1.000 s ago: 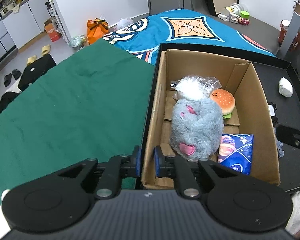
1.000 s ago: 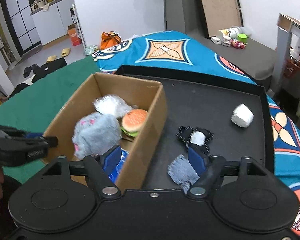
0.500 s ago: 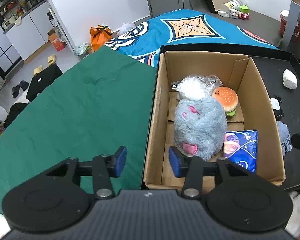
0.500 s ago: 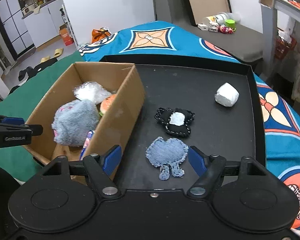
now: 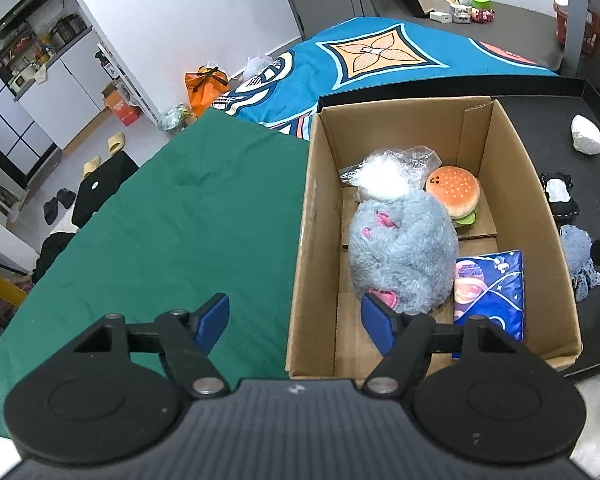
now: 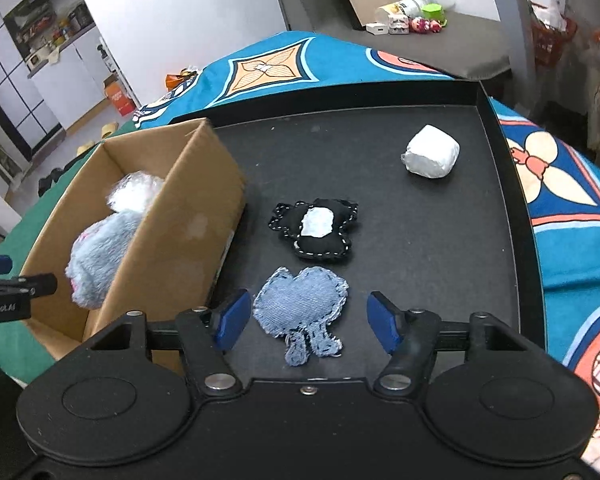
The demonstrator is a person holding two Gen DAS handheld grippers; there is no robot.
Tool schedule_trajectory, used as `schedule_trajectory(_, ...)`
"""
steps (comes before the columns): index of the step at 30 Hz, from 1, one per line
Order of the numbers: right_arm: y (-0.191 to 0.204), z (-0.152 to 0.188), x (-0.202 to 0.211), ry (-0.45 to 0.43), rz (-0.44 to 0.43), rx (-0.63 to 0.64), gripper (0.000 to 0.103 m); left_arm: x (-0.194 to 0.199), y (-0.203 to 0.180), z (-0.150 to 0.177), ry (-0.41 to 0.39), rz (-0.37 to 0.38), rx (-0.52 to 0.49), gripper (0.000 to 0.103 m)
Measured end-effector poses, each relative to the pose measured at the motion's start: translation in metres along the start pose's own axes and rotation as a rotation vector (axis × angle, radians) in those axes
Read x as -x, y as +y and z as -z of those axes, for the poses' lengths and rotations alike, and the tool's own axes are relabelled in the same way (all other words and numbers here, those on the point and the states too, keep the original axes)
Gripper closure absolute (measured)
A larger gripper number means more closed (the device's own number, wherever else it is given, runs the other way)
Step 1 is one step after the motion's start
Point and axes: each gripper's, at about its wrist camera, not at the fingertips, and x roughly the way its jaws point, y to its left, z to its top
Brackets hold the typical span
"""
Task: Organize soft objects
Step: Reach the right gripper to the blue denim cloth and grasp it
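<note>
A cardboard box (image 5: 312,216) on the black tray (image 6: 496,128) holds a grey plush (image 5: 404,252), a burger toy (image 5: 454,192), a clear bag of white stuffing (image 5: 384,174) and a blue packet (image 5: 488,292). My left gripper (image 5: 294,322) is open and empty, straddling the box's left wall near its front corner. My right gripper (image 6: 306,322) is open around a denim patch toy (image 6: 302,308) lying on the tray. A black patch toy (image 6: 318,230) and a white wrapped lump (image 6: 432,156) lie farther on the tray.
A green cloth (image 5: 160,240) covers the surface left of the box. A blue patterned cloth (image 6: 572,200) lies under and around the tray. The box (image 6: 180,232) stands just left of my right gripper. Floor clutter and cabinets are far behind.
My left gripper has opened from nearly shut on the box wall to wide open. My right gripper has swung right from the box to over the denim toy.
</note>
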Motion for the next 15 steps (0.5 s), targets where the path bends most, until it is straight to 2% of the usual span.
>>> schedule_trajectory(6, -0.013, 0.001, -0.014, 0.006, -0.02, -0.05, 0.04, -0.005, -0.008, -0.003, 0.02, -0.034, -0.032, 0.031)
schedule_trajectory(15, -0.014, 0.004, -0.03, 0.017, -0.07, -0.044, 0.039, -0.014, -0.023, -0.007, 0.064, -0.082, -0.101, 0.03)
